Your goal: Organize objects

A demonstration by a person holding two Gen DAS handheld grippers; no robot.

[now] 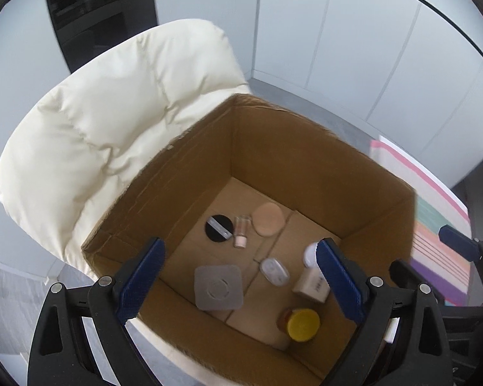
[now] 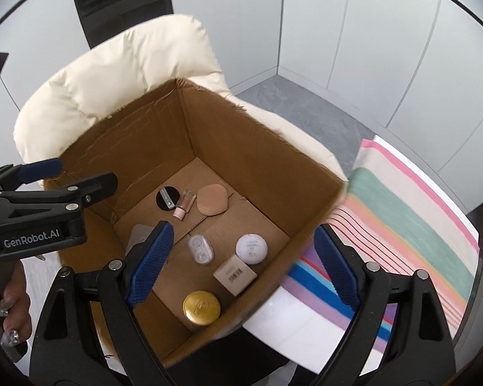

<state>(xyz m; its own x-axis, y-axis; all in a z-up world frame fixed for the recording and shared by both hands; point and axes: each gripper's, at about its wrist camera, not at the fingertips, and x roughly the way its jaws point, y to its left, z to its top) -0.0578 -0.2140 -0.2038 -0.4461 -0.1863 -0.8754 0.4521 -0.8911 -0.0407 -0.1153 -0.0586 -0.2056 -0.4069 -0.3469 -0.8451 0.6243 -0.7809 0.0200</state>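
Note:
An open cardboard box [image 1: 306,160] [image 2: 257,160] holds several small items: a black disc [image 1: 219,227], a little bottle with a pink cap [image 1: 242,231], a beige puff [image 2: 212,200], a grey square pad [image 1: 218,287], a clear lens case [image 2: 202,250], a white round compact [image 2: 251,250], a small barcoded carton [image 2: 235,273] and a gold-lidded jar [image 2: 201,307]. Above the box's near-left edge my left gripper [image 1: 241,243] [image 2: 87,170] hangs open and empty. My right gripper [image 2: 243,228] [image 1: 431,251] is open too, over the near-right rim, holding nothing.
The box rests on a cream padded chair [image 1: 112,112]. A striped cloth [image 2: 402,225] covers a surface to the right of it. Pale wall panels and grey floor lie behind. A hand with decorated nails [image 2: 13,302] shows at the lower left.

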